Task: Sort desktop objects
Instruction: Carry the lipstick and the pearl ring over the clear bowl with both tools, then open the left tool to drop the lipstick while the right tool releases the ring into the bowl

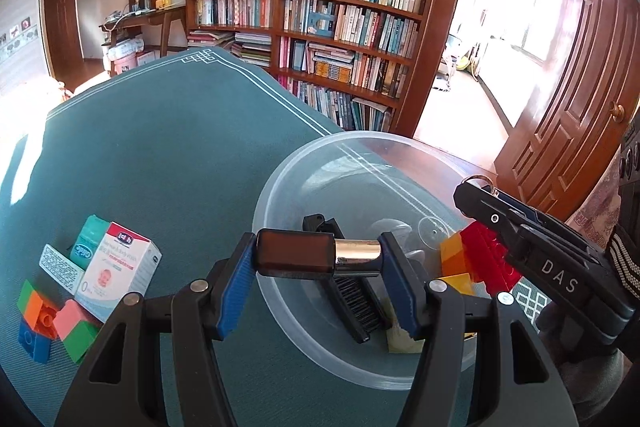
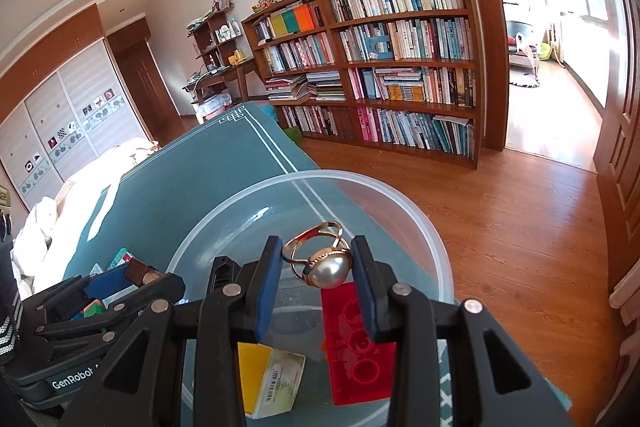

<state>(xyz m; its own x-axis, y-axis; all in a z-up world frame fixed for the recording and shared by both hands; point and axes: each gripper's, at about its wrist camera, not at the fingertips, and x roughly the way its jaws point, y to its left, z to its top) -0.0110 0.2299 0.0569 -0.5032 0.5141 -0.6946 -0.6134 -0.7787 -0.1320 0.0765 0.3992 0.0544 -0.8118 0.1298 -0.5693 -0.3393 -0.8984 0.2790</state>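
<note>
Sorting is reaching a drop-off stage, judging by how both tongs are hanging over the clear bowl point(image 1: 280, 311) at the near right of the green tabletop point(image 1: 160, 155).

The left tongs point(image 1: 318, 259) are clamping a lipstick point(image 1: 316, 253) crosswise, brown cap on the left pad and silver base on the right, so the tube is spanning the gap end to end. It is sitting above the bowl's near left rim, probably so that it falls inside when the pads part. The left tool is pointing level and forward across the bowl.

The right tongs point(image 2: 316, 263) are pinching a pearl ring point(image 2: 320, 261), narrowed nearly to the ring's width, with the pearl against the right pad and the gold band against the left. The ring is hovering over the bowl's middle, above a red brick point(image 2: 356, 343). In the left view the right tool point(image 1: 532, 239) is angling in from the right, tilted down toward the bowl.

Inside the bowl a black comb point(image 1: 354, 303) and a yellow card point(image 2: 266, 379) are lying flat, which suggests small items are being gathered there. Whether the red and yellow bricks point(image 1: 476, 259) are inside it is hard to tell.

Far to the left, well apart from the bowl, a white box point(image 1: 120, 267), a teal box point(image 1: 89, 239) and coloured blocks point(image 1: 52, 323) are waiting on the tabletop.
</note>
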